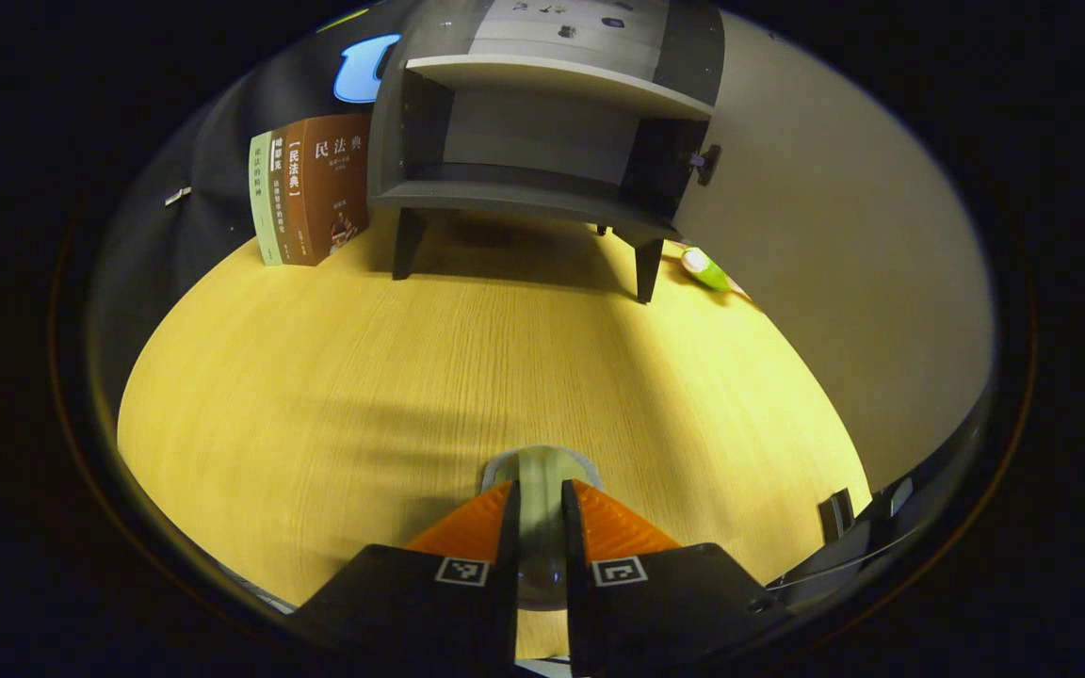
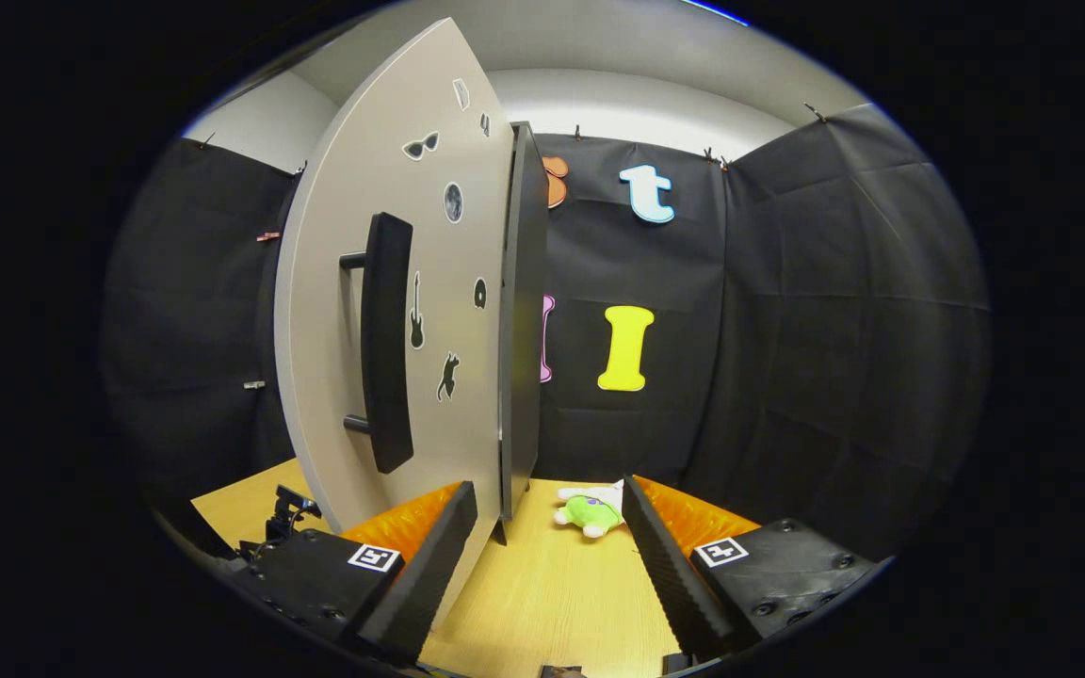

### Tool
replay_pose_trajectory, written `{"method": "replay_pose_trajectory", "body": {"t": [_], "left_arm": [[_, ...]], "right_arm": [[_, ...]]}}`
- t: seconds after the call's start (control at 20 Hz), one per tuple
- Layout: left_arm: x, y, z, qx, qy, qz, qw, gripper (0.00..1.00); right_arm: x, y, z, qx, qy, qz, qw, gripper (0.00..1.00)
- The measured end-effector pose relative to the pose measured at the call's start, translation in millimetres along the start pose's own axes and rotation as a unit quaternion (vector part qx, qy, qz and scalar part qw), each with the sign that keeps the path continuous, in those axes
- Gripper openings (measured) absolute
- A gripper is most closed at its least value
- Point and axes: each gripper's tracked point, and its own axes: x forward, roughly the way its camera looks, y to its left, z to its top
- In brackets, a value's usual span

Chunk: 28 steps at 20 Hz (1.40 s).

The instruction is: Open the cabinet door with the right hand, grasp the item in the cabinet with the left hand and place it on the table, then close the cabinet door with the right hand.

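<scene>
Left claw (image 1: 540,490) is clenched on the pale round item (image 1: 540,463), with 1 finger on each side of it. The item is out of the cabinet (image 1: 524,193) and low over the wooden table (image 1: 364,377), near the front edge. I cannot tell if its bottom touches the wood yet. The cabinet shelf looks bare, so I think the step now is putting the item down.

To do it well, the left claw should go straight down until the item sits flat on the table. Then the 2 fingers should open slowly and evenly, so the item does not tip or roll. After that the claw should pull straight back, away from the item.

Right claw (image 2: 547,490) is released, with its 2 fingers spread wide and nothing between them. It hangs just beside the bottom edge of the open door (image 2: 429,311), below the dark handle (image 2: 385,339). It should wait there and not swing the door until the left claw is clear. A green soft toy (image 2: 590,513) lies on the table behind the door.
</scene>
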Motion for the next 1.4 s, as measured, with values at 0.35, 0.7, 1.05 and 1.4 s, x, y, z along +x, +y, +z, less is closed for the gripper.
{"method": "replay_pose_trajectory", "body": {"t": [0.35, 0.7, 1.05, 1.4], "left_arm": [[-7, 10, 9, 0.006, -0.010, 0.017, 1.000, 0.57], [-50, -7, 94, 0.075, -0.118, -0.001, 0.990, 0.95], [-140, -33, 241, 0.107, -0.291, -0.071, 0.948, 0.95], [-200, -39, 266, 0.117, -0.325, -0.112, 0.932, 0.92]], "right_arm": [[-3, 9, 6, 0.020, -0.013, 0.025, 0.999, 0.98], [-12, 36, 26, 0.048, -0.053, 0.076, 0.995, 0.97], [-9, 51, 24, 0.035, -0.060, 0.083, 0.994, 0.98], [-5, 69, 18, 0.033, -0.039, 0.089, 0.995, 0.94]]}}
